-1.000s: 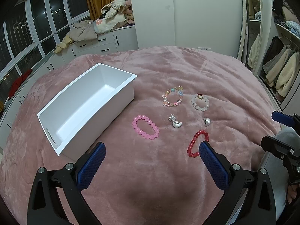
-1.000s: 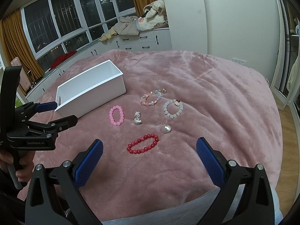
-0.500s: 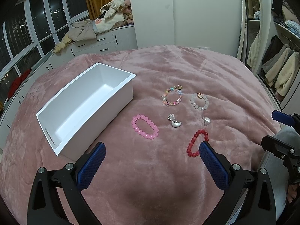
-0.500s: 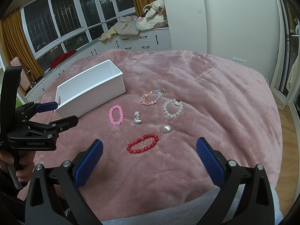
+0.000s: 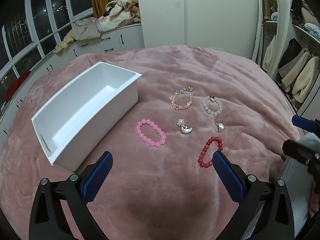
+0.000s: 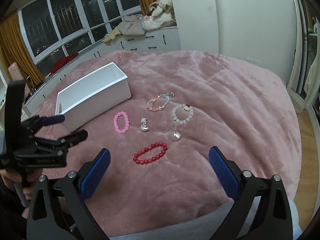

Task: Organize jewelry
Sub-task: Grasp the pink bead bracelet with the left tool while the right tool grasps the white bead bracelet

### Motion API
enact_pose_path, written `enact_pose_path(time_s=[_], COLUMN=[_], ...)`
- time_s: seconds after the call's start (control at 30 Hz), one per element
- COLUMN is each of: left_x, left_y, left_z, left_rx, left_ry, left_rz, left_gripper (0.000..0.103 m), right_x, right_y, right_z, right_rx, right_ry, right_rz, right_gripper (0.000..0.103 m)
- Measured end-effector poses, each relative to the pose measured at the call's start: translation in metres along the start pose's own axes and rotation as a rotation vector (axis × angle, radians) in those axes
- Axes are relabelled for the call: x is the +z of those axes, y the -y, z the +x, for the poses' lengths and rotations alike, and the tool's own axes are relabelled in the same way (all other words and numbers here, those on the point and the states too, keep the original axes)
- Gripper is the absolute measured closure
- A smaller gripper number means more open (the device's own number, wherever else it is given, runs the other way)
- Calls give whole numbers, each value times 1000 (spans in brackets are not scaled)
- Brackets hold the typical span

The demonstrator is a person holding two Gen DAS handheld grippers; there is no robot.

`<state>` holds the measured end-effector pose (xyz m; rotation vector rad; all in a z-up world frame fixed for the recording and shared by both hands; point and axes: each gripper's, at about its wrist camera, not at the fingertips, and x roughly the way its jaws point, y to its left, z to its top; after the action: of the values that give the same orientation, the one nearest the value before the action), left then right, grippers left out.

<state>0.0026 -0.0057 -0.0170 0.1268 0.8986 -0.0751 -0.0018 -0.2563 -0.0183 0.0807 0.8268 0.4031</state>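
Little has moved since the earlier frames: I have eased the left gripper [image 5: 161, 161] slightly, so the box sits a touch lower in its view, and the jewelry lies as it did. Both grippers hover above the bed [image 5: 230, 76] with jaws wide apart, holding nothing; the right gripper [image 6: 159, 158] is likewise empty.

Step in hand, as I judge it: approach before the first pick. No piece is in the white box [image 5: 84, 108], which lies ahead and to the left of the left gripper.

Next move: lower one gripper over a single piece. The red bracelet [image 6: 150, 153] is nearest, just ahead of the right gripper. The soft blanket will likely yield, so close on the beads from above.

Ahead lie the pink bracelet [image 5: 151, 133], multicolour bracelet [image 5: 181, 100], white bracelet [image 5: 212, 105] and two silver earrings [image 5: 185, 127].

View differences: the left view shows the box interior; the right view shows the person's hand [image 6: 14, 180] on the left handle.
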Motion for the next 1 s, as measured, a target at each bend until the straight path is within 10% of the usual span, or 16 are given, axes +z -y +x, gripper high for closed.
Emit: enact_pose_path(time_s=[0.53, 1.0], left_x=[3, 11], left_y=[-9, -13], left_z=[59, 148], left_rx=[-42, -41], left_ry=[7, -98], left_rz=[-29, -33], left_gripper=[2, 2], right_x=[50, 84], right_y=[15, 42], right_z=[40, 179], right_rx=[-19, -70], right_ry=[-70, -238], right_rz=[103, 113], right_gripper=[11, 19])
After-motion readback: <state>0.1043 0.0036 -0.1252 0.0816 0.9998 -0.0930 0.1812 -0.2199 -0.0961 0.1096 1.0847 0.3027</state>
